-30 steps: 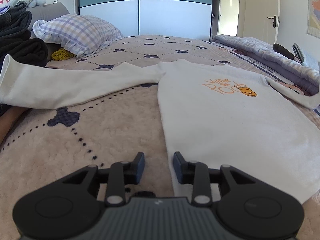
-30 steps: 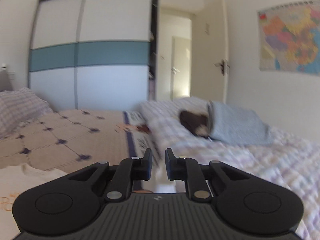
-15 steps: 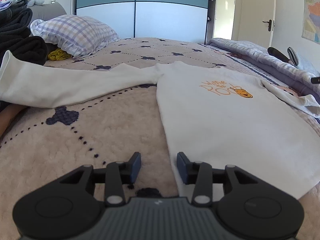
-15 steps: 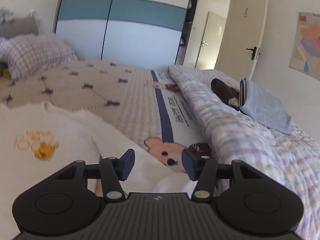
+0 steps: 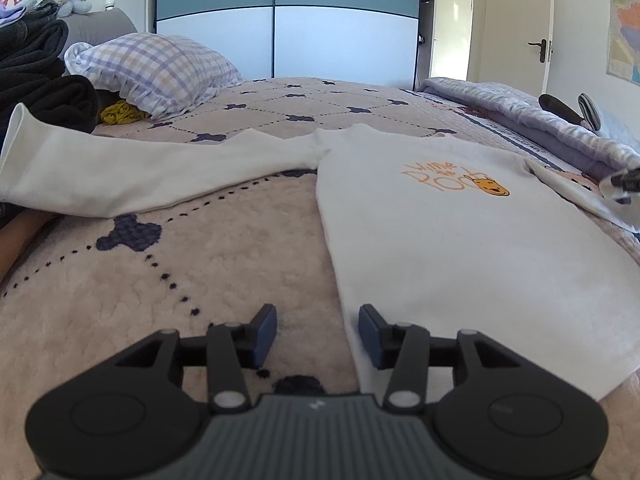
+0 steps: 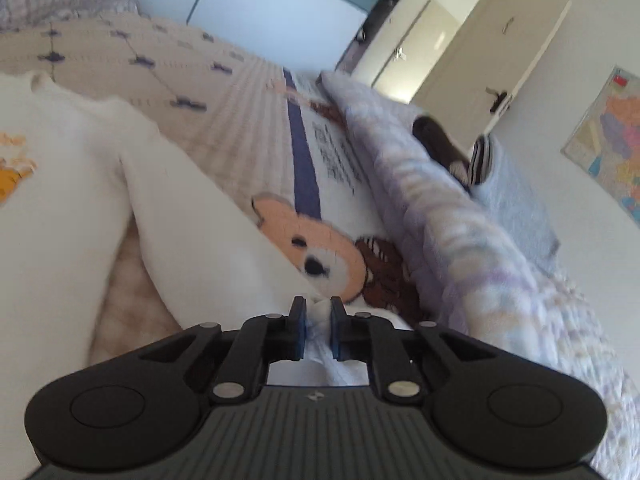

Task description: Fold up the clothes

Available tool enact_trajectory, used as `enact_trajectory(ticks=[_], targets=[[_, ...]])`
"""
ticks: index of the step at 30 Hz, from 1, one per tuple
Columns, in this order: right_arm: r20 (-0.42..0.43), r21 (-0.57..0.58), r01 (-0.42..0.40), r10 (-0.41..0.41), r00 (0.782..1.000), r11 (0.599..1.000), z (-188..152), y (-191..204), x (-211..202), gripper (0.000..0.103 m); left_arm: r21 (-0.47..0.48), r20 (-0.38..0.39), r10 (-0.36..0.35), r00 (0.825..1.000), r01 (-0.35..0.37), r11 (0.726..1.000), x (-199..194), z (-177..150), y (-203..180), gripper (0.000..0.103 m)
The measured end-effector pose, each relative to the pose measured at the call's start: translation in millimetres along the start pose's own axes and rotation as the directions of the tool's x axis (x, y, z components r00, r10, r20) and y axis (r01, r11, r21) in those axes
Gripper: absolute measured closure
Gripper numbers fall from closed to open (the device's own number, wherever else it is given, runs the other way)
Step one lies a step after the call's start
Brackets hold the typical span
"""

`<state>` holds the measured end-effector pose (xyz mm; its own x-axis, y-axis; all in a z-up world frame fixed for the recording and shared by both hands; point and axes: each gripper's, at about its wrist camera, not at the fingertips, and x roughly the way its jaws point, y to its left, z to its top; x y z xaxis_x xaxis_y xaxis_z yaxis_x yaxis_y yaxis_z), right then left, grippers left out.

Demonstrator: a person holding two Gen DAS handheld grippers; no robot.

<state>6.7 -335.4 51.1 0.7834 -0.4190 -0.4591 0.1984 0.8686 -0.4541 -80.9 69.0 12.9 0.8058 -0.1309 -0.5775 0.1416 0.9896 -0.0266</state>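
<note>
Tilting right tool (image 6: 318, 334), jaws closing on white sleeve (image 6: 224, 240).

The left wrist camera sat low behind its gripper (image 5: 317, 334), facing along the bed toward the wardrobe (image 5: 276, 20). The right wrist camera, rolled sideways, looked over its own gripper (image 6: 318, 330) close to the bedding. Both views shared the white shirt (image 5: 460, 248) and the door (image 6: 516, 56).
</note>
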Motion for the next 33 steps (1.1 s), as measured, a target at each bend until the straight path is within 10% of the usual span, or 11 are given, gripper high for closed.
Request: enact_trajectory(ticks=[2,5,11,13,24,28,33], targets=[[0.132,0.049,-0.034,0.028,0.991,0.998,18.7,-1.7,-34.1,0.091,-0.001,-0.002,0.001,1.000,-0.001,1.000,0.0,0.2,0.2,0.055],[0.382,0.103,-0.194,0.141,0.913,0.976,50.0,-5.5,-103.3,0.092,-0.015,-0.011,-0.002,1.000,0.002,1.000,-0.4,2.3,2.2,0.054],[0.508,-0.153,-0.655,0.627,0.591,0.740,52.4,39.8,-200.7,0.092,-0.152,-0.009,-0.023,1.000,0.022,0.988,-13.0,8.4,23.9,0.040],[0.415,-0.248,-0.710,0.735,0.536,0.659,37.5,72.2,-207.6,0.092,-0.196,0.000,-0.046,0.999,0.045,0.980,-19.8,9.8,32.5,0.039],[0.158,-0.296,-0.774,0.828,0.538,0.560,-0.9,152.4,-191.6,0.088,-0.288,0.051,-0.191,0.980,0.197,0.937,-37.6,25.2,36.9,0.035],[0.155,-0.202,-0.819,0.843,0.514,0.537,2.4,123.9,-187.4,0.067,-0.243,0.044,-0.227,0.973,0.231,0.942,-32.6,29.7,23.8,0.035],[0.182,0.051,-0.834,0.816,0.549,0.550,2.0,59.8,-165.4,0.060,-0.152,0.011,-0.264,0.964,0.262,0.953,-26.2,36.0,6.7,0.035]])
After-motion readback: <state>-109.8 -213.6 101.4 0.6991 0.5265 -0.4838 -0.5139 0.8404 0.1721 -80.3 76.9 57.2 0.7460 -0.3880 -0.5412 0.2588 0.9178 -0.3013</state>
